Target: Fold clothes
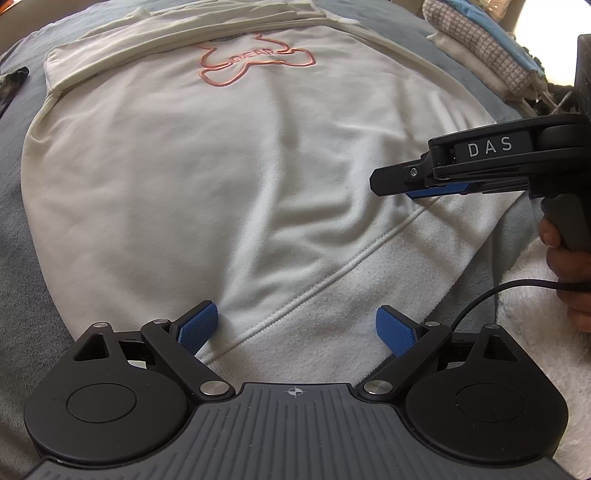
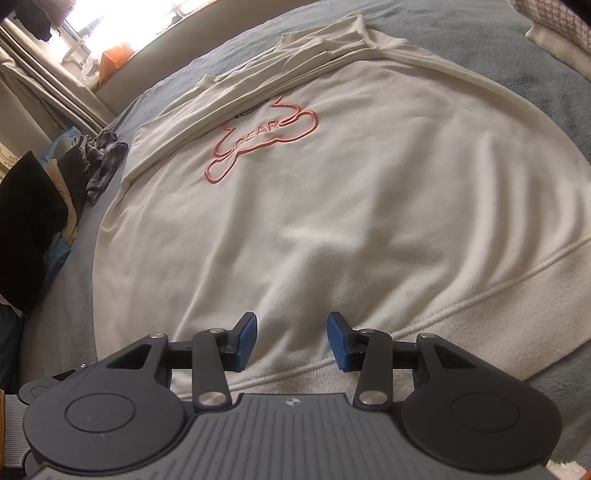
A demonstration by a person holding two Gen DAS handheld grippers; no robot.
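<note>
Grey blanket (image 2: 461,33), cream sweatshirt (image 2: 332,184) hem beneath both spread grippers (image 1: 297,334) (image 2: 291,341)

Ahead of the jaws: 1 sweatshirt (image 1: 221,177) bearing 1 bear outline (image 1: 255,61). 2 grippers, left (image 1: 295,328) and right (image 2: 291,341). 1 hand (image 1: 569,273).

A cream sweatshirt (image 2: 332,206) covers most of the grey blanket (image 2: 461,33). Folded laundry (image 1: 491,55) crowds one side and a dark clothes heap (image 2: 55,192) the other; bare blanket shows at the far edge.
</note>
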